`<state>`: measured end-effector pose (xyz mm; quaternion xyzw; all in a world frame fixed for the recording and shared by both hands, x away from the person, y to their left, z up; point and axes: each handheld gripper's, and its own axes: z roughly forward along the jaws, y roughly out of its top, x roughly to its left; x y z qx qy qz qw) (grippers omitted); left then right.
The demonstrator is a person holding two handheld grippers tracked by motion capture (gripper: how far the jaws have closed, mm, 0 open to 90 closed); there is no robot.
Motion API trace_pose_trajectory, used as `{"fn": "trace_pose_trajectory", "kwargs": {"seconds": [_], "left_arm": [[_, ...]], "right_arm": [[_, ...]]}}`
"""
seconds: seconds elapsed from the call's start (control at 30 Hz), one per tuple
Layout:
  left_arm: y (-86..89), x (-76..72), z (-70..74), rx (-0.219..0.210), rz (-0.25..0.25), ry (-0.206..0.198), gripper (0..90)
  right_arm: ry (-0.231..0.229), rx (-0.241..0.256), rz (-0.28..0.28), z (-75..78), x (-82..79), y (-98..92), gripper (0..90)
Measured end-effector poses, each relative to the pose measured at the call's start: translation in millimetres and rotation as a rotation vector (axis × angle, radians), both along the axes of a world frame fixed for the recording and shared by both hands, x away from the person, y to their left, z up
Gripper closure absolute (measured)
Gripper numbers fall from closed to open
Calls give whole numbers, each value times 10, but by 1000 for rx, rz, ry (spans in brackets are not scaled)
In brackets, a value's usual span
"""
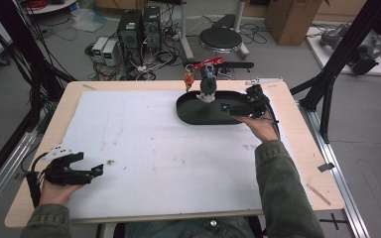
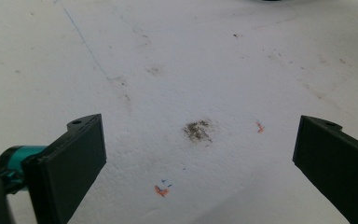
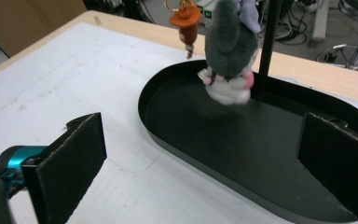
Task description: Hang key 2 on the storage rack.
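A black oval tray (image 1: pixel 188 113) (image 3: pixel 168 135) sits at the far right of the white mat, with a black upright post (image 3: pixel 266 46) rising from it. A grey and white plush toy (image 1: pixel 208 87) (image 3: pixel 230 56) hangs over the tray, and a small orange charm (image 1: pixel 188 79) (image 3: pixel 186 21) hangs beside it. My right gripper (image 1: pixel 228 107) (image 3: pixel 200 158) is open at the tray's right end, jaws wide, nothing between them. My left gripper (image 1: pixel 92 166) (image 2: pixel 198 158) rests open at the near left, over bare mat with a dark smudge (image 2: pixel 198 130).
The white mat (image 1: pixel 144 148) covers most of the wooden table (image 1: pixel 307 148). A black frame leg (image 1: pixel 327 89) stands to the right of the table. Computers, cables and a stool (image 1: pixel 221 38) are on the floor beyond the far edge.
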<state>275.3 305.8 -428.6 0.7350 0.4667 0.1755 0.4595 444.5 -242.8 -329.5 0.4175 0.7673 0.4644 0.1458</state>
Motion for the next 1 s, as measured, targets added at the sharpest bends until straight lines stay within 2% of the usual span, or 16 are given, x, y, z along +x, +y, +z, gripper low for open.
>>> {"fn": "trace_pose_trajectory", "kwargs": {"seconds": [0.17, 0.23, 0.37, 0.5, 0.6, 0.73, 0.83, 0.87, 1.0], "left_arm": [[4, -1, -12, 3, -12, 9, 30], [0, -5, -11, 2, -13, 7, 29], [0, -9, -15, 0, -9, 7, 29], [7, -11, -31, 4, -10, 13, 30], [12, -11, -45, 9, -10, 23, 30], [16, -13, -42, 13, -13, 22, 29], [12, -12, -46, 11, -8, 23, 29], [12, -11, -47, 11, -9, 24, 30], [11, -7, -53, 15, -11, 29, 29]], "right_arm": [[-14, 5, -8, -52, -106, -30, 5], [4, 22, -4, -73, -145, -33, 5], [-20, -3, 4, -138, -229, -15, 5], [-36, -21, -30, -217, -315, -58, 5], [-55, -15, -49, -289, -370, -114, 5], [-49, -6, -61, -373, -426, -175, 5], [-47, -25, -55, -408, -466, -201, 4], [-66, -28, -53, -416, -485, -210, 5], [-82, -26, -62, -459, -557, -260, 4]]}}
